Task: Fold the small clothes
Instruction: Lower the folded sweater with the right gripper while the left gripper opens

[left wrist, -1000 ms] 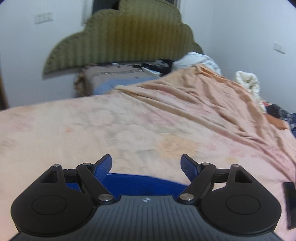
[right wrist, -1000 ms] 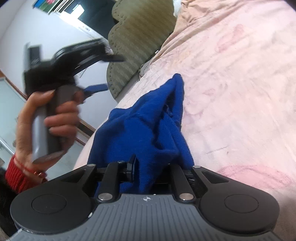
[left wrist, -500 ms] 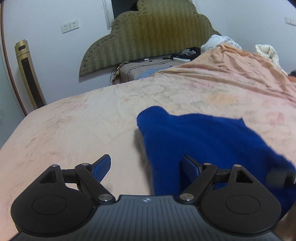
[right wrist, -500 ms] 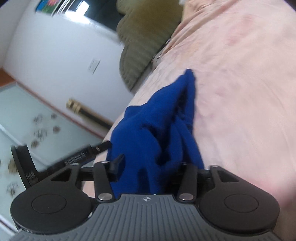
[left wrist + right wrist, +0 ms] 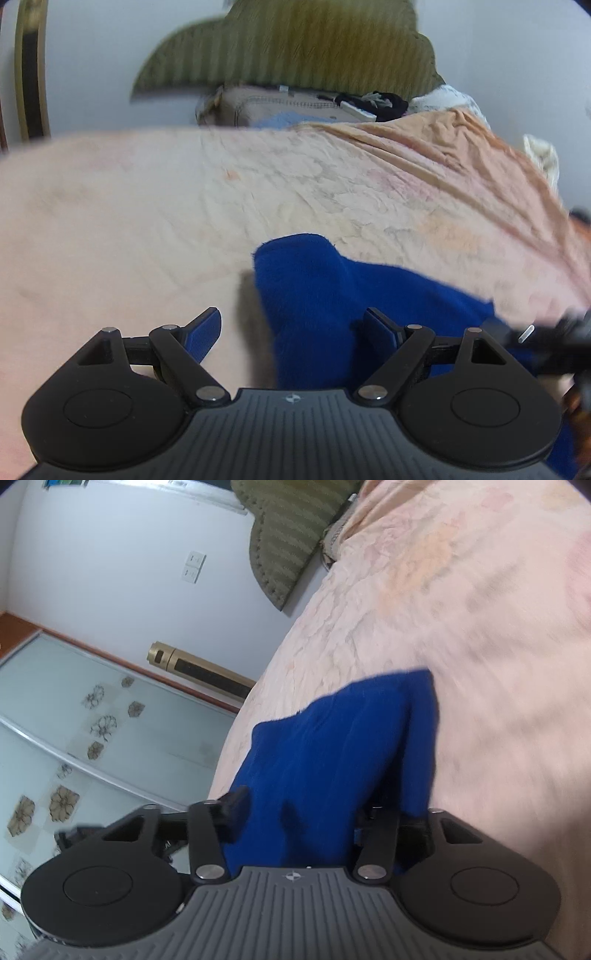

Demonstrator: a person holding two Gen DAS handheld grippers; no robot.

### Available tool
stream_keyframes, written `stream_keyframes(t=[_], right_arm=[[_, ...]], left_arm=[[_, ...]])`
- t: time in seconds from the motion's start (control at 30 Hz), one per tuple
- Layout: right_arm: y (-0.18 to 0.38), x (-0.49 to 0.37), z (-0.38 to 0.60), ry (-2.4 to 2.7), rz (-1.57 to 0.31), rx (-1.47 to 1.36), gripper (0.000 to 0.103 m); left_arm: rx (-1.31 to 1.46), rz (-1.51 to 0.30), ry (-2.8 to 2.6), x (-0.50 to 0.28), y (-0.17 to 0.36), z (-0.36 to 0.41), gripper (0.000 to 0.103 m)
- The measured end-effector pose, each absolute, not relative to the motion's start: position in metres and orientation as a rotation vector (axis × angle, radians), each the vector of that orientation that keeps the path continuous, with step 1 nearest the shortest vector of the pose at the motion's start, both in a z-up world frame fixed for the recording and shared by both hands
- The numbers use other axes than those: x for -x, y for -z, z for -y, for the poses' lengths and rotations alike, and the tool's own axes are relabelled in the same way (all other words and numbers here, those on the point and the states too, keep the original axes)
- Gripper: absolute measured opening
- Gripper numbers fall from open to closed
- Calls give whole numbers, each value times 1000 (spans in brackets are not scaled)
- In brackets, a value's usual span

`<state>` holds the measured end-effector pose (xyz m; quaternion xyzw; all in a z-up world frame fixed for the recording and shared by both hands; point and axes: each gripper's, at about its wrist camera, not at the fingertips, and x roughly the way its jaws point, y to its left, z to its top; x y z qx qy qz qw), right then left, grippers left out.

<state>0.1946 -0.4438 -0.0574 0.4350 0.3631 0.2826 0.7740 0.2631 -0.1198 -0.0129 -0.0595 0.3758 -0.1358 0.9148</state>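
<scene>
A small blue knit garment (image 5: 332,295) lies bunched on the pink bedsheet (image 5: 147,206). My left gripper (image 5: 291,328) is open just above the garment's left end, which rises between its blue-padded fingers (image 5: 205,330). My right gripper (image 5: 314,819) holds the other end of the same blue garment (image 5: 332,746), the cloth draped between its fingers and lifted off the sheet. The right gripper's black tip shows at the right edge of the left wrist view (image 5: 546,336).
A green scalloped headboard (image 5: 295,40) and pillows with dark items (image 5: 369,101) stand at the far end of the bed. An orange blanket (image 5: 461,147) covers the right side. A gold floor unit (image 5: 199,668) and a glass sliding wardrobe (image 5: 92,738) stand beyond the bed's edge.
The left gripper swung toward the garment, which now sits between its open fingers. The right gripper kept its hold and pulled the cloth, spreading it flatter.
</scene>
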Motion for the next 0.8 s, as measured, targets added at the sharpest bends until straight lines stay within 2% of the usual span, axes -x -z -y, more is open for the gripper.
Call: stream_keyframes(t=[0.03, 0.07, 0.17, 0.27, 0.4, 0.43, 0.53, 0.67, 0.8], right_arm=[[57, -200, 440, -595, -792, -908, 22], [56, -204, 437, -574, -798, -867, 13], [51, -207, 430, -528, -761, -771, 11], [40, -206, 423, -484, -679, -657, 8], [40, -213, 415, -396, -696, -559, 11], [42, -212, 414, -377, -710, -552, 24], [33, -197, 421, -366, -694, -571, 35], [19, -157, 432, -340, -652, -566, 36], [15, -114, 430, -359, -689, -543, 36]], left_arm=[[179, -786, 289, -271, 18, 116, 84], [231, -787, 293, -277, 22, 114, 84], [247, -742, 278, -285, 26, 116, 83], [37, -683, 214, -289, 27, 137, 78], [-128, -673, 145, -283, 29, 151, 78], [-146, -651, 141, -273, 25, 151, 79], [-205, -607, 135, -241, 12, 150, 81], [-211, -575, 153, -193, -2, 143, 83], [-183, -638, 179, -165, 10, 140, 84]])
